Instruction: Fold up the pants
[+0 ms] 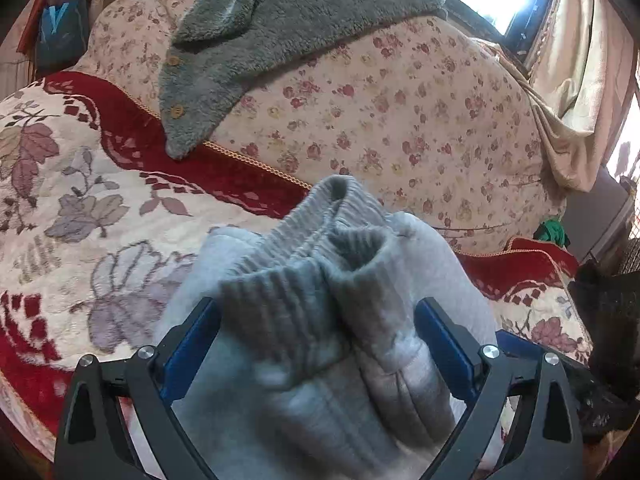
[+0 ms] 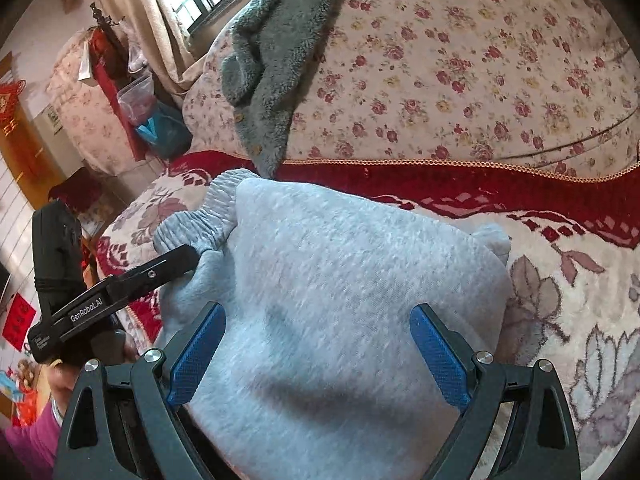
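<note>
The pants (image 2: 340, 280) are soft grey fleecy knit with ribbed cuffs (image 1: 304, 264). The left gripper (image 1: 318, 344) is matt black plastic with rough blue pads (image 1: 440, 344) and shiny metal screws. The blanket (image 1: 80, 208) beneath looks plush, the grey garment (image 1: 256, 40) fuzzy.

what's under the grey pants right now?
The grey pants lie bunched on a floral blanket with a red border, which shows all around them. Whatever sits directly beneath the fabric is covered, so nothing more can be told.

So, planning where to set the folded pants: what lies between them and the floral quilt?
In the right wrist view, a red blanket border separates the grey pants from the floral quilt.
</note>
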